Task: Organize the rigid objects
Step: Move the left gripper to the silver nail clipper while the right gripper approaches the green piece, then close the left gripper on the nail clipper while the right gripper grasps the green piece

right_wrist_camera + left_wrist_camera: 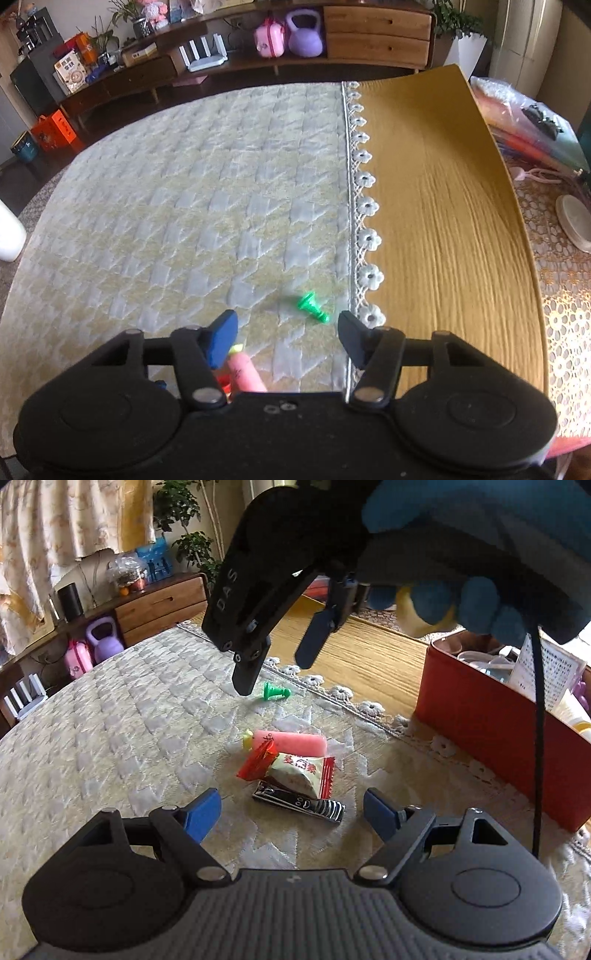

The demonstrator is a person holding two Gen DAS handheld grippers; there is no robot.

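Observation:
A small green chess pawn lies on its side on the quilted cloth; it also shows in the right wrist view. A pink highlighter with a yellow cap, a red-and-white candy packet and a metal nail clipper lie in a heap. My left gripper is open and empty, just short of the heap. My right gripper is open and empty, hovering above the pawn; it also shows in its own view. The highlighter shows by its left finger.
A red open box with jars and papers stands at the right on the table. Bare yellow wood tabletop lies beyond the cloth's lace edge. A low wooden cabinet with a purple kettlebell stands behind.

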